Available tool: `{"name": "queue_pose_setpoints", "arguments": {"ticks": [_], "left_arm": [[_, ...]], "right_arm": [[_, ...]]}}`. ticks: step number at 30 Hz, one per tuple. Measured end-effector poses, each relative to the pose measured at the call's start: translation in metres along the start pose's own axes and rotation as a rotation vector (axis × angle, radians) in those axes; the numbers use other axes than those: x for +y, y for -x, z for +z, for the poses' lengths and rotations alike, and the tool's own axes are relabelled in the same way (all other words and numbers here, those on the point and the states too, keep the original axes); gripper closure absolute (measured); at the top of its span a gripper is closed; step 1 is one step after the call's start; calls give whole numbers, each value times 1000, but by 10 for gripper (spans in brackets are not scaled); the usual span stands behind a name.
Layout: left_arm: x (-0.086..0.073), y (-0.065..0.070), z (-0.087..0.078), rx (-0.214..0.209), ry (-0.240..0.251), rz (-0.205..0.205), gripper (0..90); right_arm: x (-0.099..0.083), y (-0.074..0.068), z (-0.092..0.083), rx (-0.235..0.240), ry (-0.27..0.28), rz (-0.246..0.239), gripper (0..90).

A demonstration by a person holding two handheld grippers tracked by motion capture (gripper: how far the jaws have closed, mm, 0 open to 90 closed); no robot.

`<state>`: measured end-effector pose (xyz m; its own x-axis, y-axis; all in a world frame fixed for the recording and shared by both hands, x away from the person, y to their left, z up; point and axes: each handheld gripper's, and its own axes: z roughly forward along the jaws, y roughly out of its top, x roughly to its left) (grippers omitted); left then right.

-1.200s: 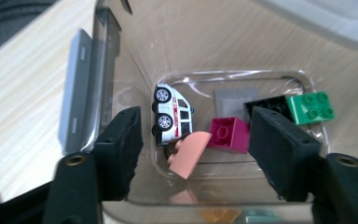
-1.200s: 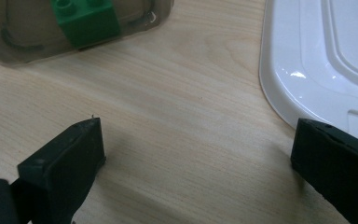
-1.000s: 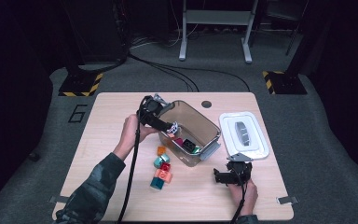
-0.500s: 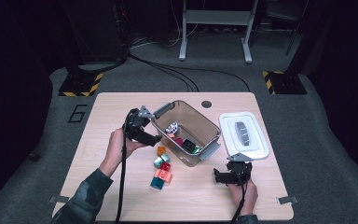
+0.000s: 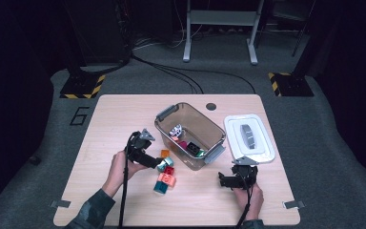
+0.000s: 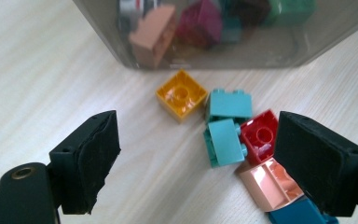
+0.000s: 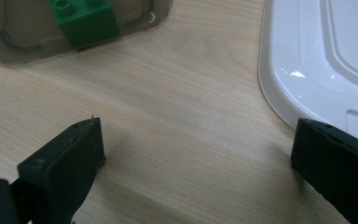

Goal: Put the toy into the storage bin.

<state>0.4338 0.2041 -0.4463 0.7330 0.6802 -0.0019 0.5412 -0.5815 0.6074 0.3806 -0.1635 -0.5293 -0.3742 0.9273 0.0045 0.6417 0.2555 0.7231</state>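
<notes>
Left gripper, jaws spread and just been opening with nothing pinched, hangs low over the bricks on the tabletop beside the bin; right gripper, jaws spread, sits far off.

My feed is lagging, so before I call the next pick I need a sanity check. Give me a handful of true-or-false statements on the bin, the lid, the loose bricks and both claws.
1. The clear bin already holds bricks. True.
2. The white lid is snapped onto the bin. False: it lies flat on the table beside the bin.
3. The left claw is open, with loose bricks in front of it. True.
4. The right claw grips a green brick. False: it is open and empty above bare table; the green brick is inside the bin.
5. The yellow brick lies inside the bin. False: it lies on the table, just outside the bin wall.
</notes>
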Motion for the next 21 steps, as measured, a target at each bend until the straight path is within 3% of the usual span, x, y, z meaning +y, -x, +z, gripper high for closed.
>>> {"name": "queue_pose_setpoints", "arguments": {"ticks": [5,7,11,17,21], "left_arm": [[-10,4,16,-31,-22,-7,175],[-11,7,21,-48,-20,-5,268],[-9,13,27,-59,-37,12,363],[-7,18,36,-38,-74,29,542],[-8,18,39,-45,-87,29,626]], "right_arm": [[0,0,0,0,0,0,19],[0,0,0,0,0,1,19],[0,0,0,0,0,0,19],[0,0,0,0,-1,0,19],[0,0,0,2,0,0,19]]}}
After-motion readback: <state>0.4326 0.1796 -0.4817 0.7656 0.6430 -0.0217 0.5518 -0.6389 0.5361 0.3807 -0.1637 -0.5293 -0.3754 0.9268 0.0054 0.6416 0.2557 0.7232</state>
